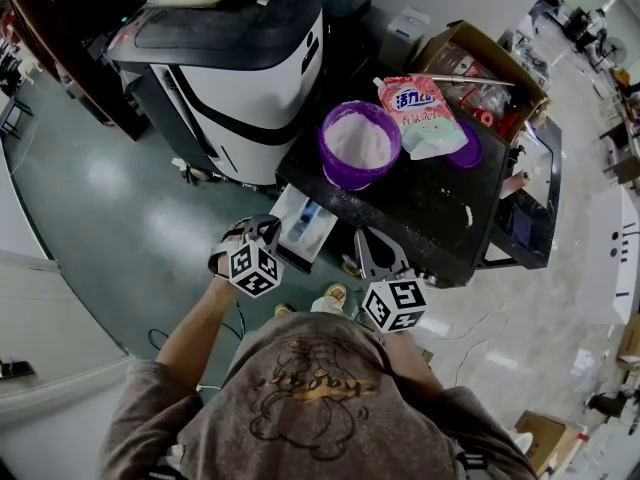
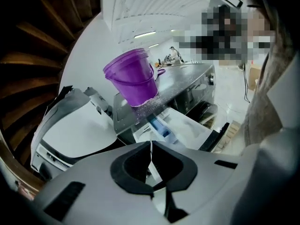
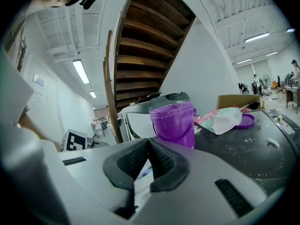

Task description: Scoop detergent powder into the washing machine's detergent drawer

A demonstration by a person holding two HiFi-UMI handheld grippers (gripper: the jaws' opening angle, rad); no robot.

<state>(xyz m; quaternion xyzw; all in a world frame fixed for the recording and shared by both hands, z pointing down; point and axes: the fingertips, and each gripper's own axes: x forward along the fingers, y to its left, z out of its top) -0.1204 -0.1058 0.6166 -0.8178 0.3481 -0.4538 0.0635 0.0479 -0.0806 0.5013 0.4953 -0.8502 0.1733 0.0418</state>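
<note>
The powder (image 1: 360,140) is lying white and level in a purple bucket (image 1: 350,179). The bucket is standing upright and uncovered near the front left corner of the washing machine (image 1: 425,206), on its black top. White specks are lying scattered over that top. A pink-and-white detergent bag (image 1: 425,113) is lying just behind the bucket, partly covering a purple lid (image 1: 472,151). Under the bucket's corner the white detergent drawer (image 1: 300,233) is standing pulled out, with a blue insert showing inside it.

The left gripper (image 2: 150,146) is hovering just in front of the drawer. Its fingers are pressing together on nothing, with the drawer just past their tips and the bucket higher up beyond. The right gripper (image 3: 149,143) is hanging at the machine's front edge, to the right of the drawer. Its fingers are also pressing together on nothing, and the bucket is standing apart from them, straight ahead.

From the head view the left gripper is covering part of the drawer. In both gripper views the gripper bodies are blocking the lower half. Whether any powder is lying in the drawer cannot be told.
</note>
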